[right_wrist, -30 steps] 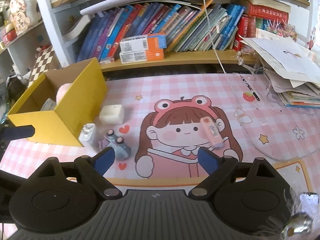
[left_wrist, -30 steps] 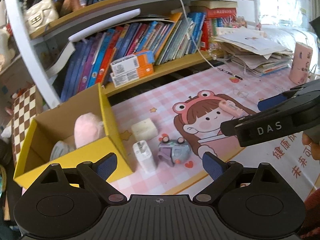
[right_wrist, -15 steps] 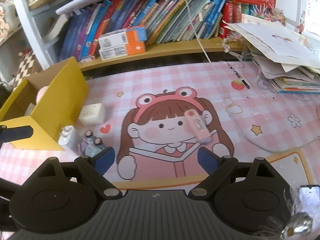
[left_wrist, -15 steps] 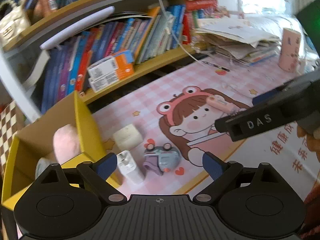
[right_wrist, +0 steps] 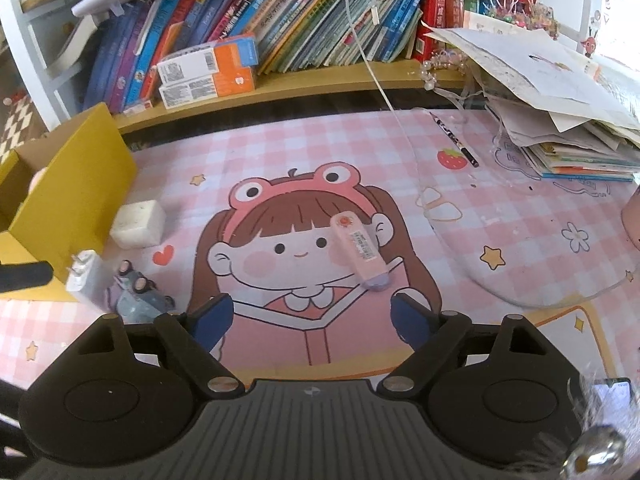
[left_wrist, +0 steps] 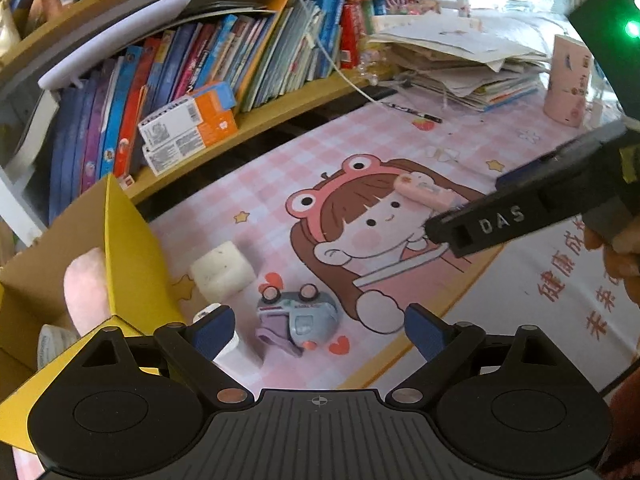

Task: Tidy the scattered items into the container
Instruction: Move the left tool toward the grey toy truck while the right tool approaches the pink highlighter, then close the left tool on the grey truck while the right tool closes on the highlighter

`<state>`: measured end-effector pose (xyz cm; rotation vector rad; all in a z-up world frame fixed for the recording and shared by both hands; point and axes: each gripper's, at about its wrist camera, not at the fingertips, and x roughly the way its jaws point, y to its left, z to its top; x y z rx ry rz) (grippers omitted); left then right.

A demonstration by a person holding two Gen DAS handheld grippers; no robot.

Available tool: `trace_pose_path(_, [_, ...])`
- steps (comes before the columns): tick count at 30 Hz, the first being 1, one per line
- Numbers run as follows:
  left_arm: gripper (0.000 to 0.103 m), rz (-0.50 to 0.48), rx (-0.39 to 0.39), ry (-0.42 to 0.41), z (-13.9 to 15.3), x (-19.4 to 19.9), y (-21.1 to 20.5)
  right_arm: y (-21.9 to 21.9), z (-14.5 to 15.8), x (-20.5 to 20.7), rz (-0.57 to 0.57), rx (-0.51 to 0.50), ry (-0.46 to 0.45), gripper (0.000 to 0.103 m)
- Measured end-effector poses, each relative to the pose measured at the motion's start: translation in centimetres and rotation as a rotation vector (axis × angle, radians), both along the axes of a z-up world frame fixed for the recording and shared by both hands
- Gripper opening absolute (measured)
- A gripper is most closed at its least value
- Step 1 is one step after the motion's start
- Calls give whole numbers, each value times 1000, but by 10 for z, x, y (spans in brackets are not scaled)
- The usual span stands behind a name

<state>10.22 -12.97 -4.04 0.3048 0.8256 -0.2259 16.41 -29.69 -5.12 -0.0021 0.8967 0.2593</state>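
Note:
A yellow cardboard box [left_wrist: 132, 264] [right_wrist: 76, 184] stands at the left with a pink soft toy [left_wrist: 86, 288] inside. Beside it on the pink mat lie a white block [left_wrist: 222, 274] [right_wrist: 138, 224], a white charger plug [left_wrist: 236, 346] [right_wrist: 86, 276] and a small blue toy car [left_wrist: 298, 316] [right_wrist: 138, 296]. A pink stick-shaped item [right_wrist: 360, 246] [left_wrist: 426, 196] lies on the cartoon girl's face. My left gripper [left_wrist: 318, 328] is open and empty, just above the toy car. My right gripper [right_wrist: 312, 318] is open and empty, short of the pink stick; it also shows in the left wrist view [left_wrist: 520, 216].
A bookshelf [right_wrist: 280, 76] full of books runs along the back, with orange-and-white cartons [right_wrist: 208, 68] on its lower board. A pile of papers [right_wrist: 560, 96] sits back right, a pen [right_wrist: 454, 138] in front, a pink cup [left_wrist: 568, 80] far right. A white cable [right_wrist: 368, 52] hangs down.
Both grippers have moved forward and lower toward the mat. The left one has come closer to the toy car, the right one closer to the pink stick. Both stayed open.

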Motion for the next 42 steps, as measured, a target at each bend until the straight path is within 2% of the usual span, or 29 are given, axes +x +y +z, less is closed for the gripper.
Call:
trace_pose_path(2, [86,6,-6,-3,-1,3,2,0,-4,4,-1,-7,5,82])
trace_pose_path(14, [86,29,-19,-19,-9,15,3,2,-21,30,14,-46,15,67])
trace_pose_path(16, [85,28,-15,-11,-11,17,2,2,-23,35,8,-53,20,66])
trace_pose_path(23, [70,31,-11,29,-22,29,1,5,-28,50,22,-86,9,66])
trace_pose_path(28, [70,35,14,48,-30,36,2,6,-33,58,27,-95,11,66])
trace_pose_path(42, [71,62,22,104,-49,52,5,11,-45,80,46,-114,18,65])
